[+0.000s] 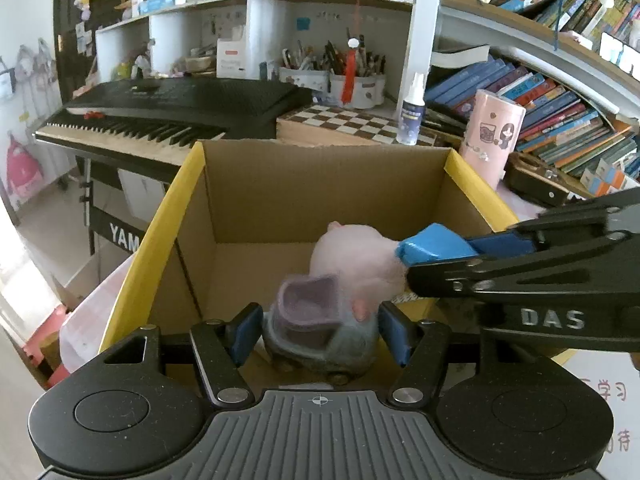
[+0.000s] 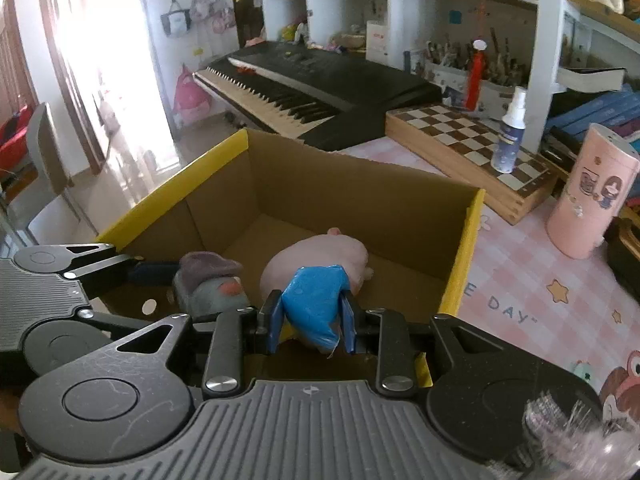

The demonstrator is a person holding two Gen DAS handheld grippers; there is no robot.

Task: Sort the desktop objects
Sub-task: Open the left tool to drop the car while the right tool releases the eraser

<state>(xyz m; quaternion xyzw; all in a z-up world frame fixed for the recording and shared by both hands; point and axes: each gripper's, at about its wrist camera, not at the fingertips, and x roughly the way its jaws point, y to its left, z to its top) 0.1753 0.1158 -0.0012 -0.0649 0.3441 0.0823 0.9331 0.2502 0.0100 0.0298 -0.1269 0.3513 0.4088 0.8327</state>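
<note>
Cardboard box [image 1: 320,184]; toy car [image 1: 320,336] upright inside

Both the left gripper [image 1: 320,330] and right gripper [image 2: 312,320] are black, ribbed grey bases, silver screws, blue pads [image 1: 244,332]; "DAS" lettering.

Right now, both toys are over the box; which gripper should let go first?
Probably the right gripper: its pink plush in blue hangs farther inside the cardboard box. The left gripper holds the grey toy car by the near wall.
</note>
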